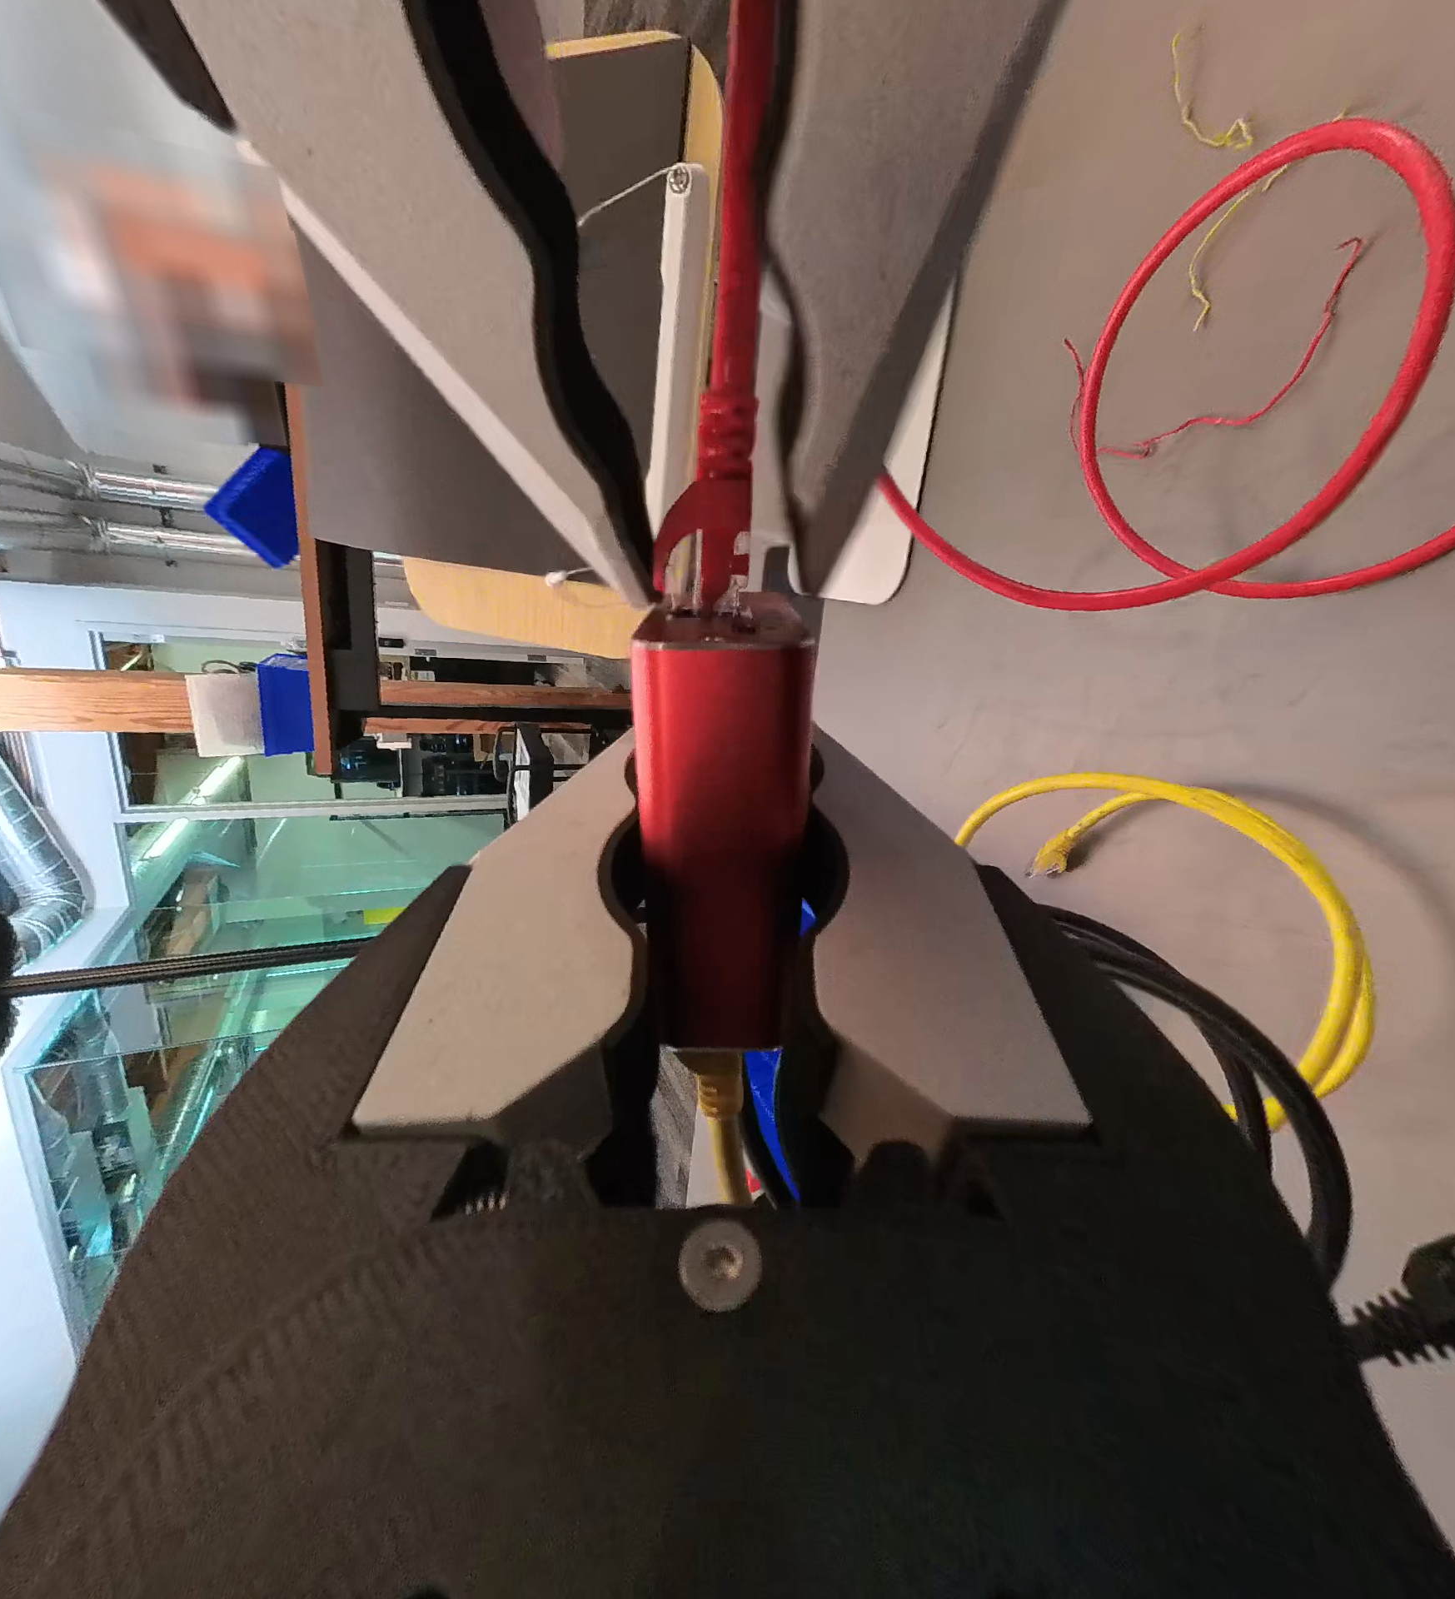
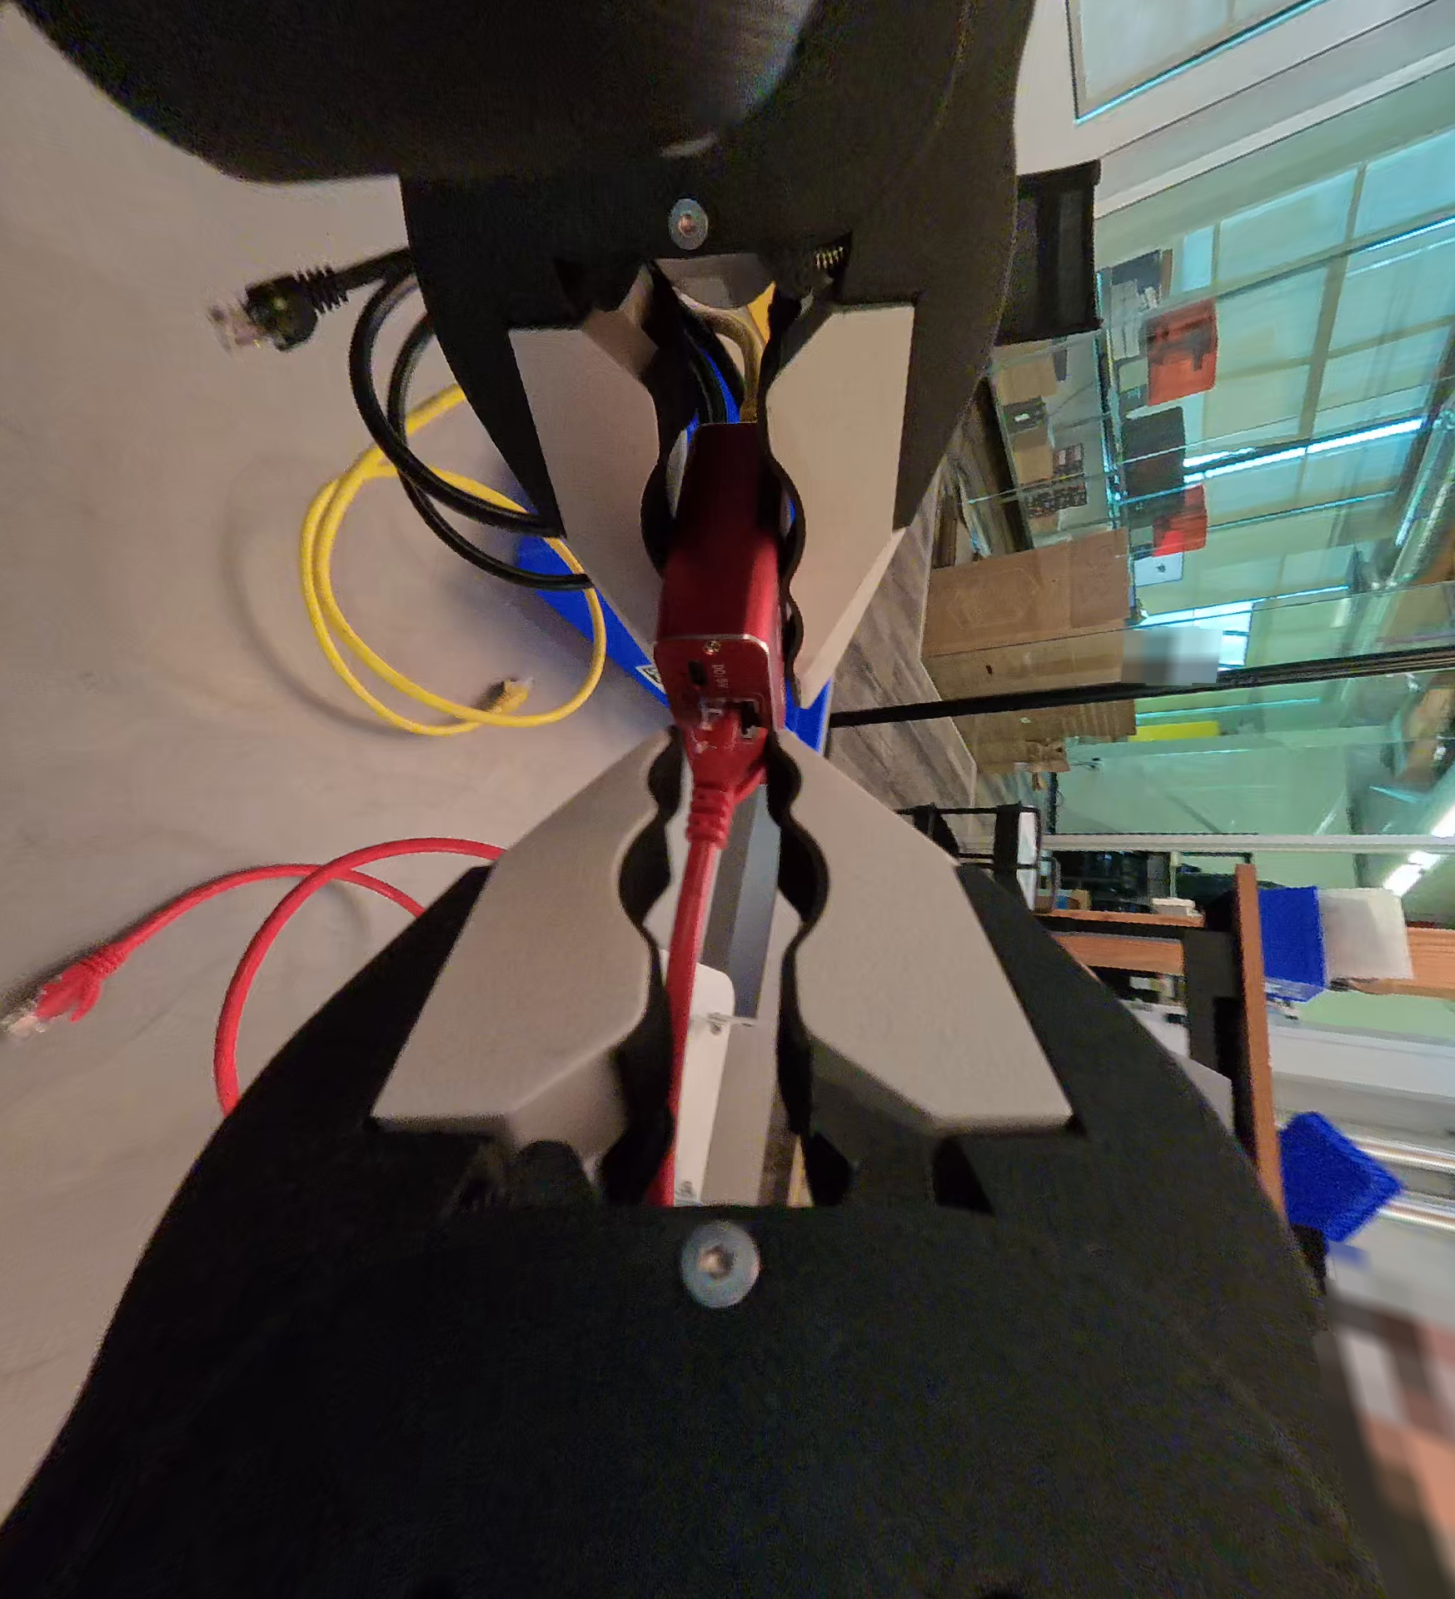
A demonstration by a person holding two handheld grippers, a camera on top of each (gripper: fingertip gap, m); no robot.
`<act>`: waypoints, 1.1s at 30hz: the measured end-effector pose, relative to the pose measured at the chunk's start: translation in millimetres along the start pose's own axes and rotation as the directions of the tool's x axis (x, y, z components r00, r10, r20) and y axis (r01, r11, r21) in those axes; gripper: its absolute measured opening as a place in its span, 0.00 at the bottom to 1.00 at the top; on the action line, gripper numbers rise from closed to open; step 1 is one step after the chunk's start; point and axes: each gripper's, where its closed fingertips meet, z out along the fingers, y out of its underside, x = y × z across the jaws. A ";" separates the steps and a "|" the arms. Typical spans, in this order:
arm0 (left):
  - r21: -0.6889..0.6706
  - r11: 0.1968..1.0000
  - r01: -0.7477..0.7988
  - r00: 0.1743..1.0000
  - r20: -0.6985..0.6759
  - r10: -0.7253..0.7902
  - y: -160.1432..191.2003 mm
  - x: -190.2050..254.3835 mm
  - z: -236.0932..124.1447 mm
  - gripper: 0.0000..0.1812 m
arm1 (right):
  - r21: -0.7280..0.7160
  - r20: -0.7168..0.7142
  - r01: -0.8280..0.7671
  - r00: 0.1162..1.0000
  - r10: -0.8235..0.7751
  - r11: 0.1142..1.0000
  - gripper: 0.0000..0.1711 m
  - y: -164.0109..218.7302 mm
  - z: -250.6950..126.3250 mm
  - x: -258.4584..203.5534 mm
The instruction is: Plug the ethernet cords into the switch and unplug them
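The left tool [image 1: 724,865] pinches the red switch [image 1: 719,822] above the desk [image 1: 1225,692]; the right tool [image 2: 719,761] squeezes the red cord [image 2: 689,908] at its plug. A crooked pull could jam the clip or twist the switch loose.

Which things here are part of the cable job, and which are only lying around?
In the job: left gripper shut on the red switch; right gripper on the red cord at its port; yellow cord and black cord on the table.

Lying about: loose threads, blue bin, boxes.
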 end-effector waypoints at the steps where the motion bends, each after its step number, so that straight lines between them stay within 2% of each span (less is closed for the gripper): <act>1: -0.002 1.000 0.007 1.000 0.000 -0.007 0.5 -1.7 -0.7 0.14 | 0.005 -0.002 0.000 1.000 0.000 1.000 0.14 -0.5 -0.7 0.6; 6: 0.002 1.000 0.003 1.000 -0.015 -0.003 -0.4 2.1 0.5 0.14 | -0.017 -0.023 0.039 0.999 -0.040 0.999 0.09 3.2 -1.4 1.3; 33: 0.027 0.999 0.023 1.000 -0.007 -0.023 -7.5 -0.3 -2.7 0.14 | -0.033 -0.027 0.035 0.999 -0.035 0.999 0.07 0.7 -4.5 2.8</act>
